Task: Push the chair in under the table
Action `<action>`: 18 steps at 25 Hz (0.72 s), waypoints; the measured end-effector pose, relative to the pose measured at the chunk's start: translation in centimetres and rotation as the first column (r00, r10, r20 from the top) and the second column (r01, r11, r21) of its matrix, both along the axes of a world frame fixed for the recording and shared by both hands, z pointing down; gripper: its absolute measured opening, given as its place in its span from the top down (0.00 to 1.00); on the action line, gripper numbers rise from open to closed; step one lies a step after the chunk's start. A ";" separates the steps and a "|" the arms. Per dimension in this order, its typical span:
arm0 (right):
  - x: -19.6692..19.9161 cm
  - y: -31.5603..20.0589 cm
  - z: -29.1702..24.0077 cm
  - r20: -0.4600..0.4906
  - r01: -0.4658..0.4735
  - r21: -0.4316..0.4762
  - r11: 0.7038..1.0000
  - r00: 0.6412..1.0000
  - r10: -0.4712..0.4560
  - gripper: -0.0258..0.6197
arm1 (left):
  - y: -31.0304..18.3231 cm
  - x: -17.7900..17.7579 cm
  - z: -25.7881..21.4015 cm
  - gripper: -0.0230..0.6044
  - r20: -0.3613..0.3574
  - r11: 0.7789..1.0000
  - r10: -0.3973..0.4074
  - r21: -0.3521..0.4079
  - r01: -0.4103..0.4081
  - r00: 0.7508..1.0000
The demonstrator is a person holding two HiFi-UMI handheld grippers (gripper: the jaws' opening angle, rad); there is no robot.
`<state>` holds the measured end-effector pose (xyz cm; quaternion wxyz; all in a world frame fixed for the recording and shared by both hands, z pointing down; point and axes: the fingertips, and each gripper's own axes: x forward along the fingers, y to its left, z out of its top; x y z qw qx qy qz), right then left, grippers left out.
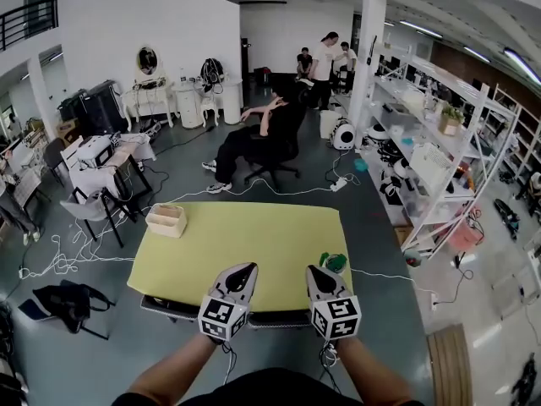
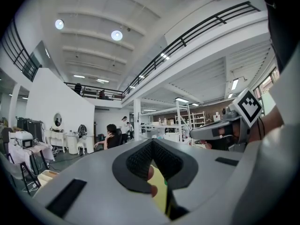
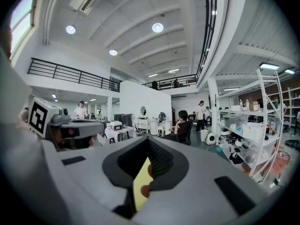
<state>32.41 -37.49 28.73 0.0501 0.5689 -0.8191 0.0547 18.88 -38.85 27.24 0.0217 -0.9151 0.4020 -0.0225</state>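
Jaws of left hand-held gripper [image 1: 247, 270]: pressed together, nothing between the pads; only a sliver of yellow worktop [image 1: 254, 235] shows through the slit.
Jaws of right hand-held gripper [image 1: 314, 271]: likewise together and empty.
Contact: in the head view both tips lie over the worktop's near edge; whether they touch it cannot be told.
Pose: the two hand-held grippers sit side by side, apart, pointing about level and away from the person, marker cubes facing up; a bare forearm leads to each from the bottom of the view.
Chair [image 1: 254, 318]: a dark strip along the worktop's near edge, right below the tips, the rest hidden under the worktop.
Worktop load: beige box [image 1: 166, 220] at the left edge, green object [image 1: 335, 262] at the right edge.
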 end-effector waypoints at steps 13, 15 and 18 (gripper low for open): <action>-0.1 2.4 2.0 0.053 -0.033 0.015 0.999 0.998 0.032 0.94 | 2.1 -0.1 3.1 0.95 -0.025 1.000 -0.018 -0.014 0.018 1.000; 0.2 2.6 2.0 0.051 -0.031 0.016 0.999 0.998 0.030 0.94 | 2.3 0.3 3.4 0.95 -0.026 1.000 -0.021 -0.021 0.021 0.999; 0.4 2.8 2.2 0.039 -0.032 0.017 0.999 0.999 0.031 0.94 | 2.5 0.5 3.7 0.95 -0.030 0.999 -0.029 -0.030 0.028 0.999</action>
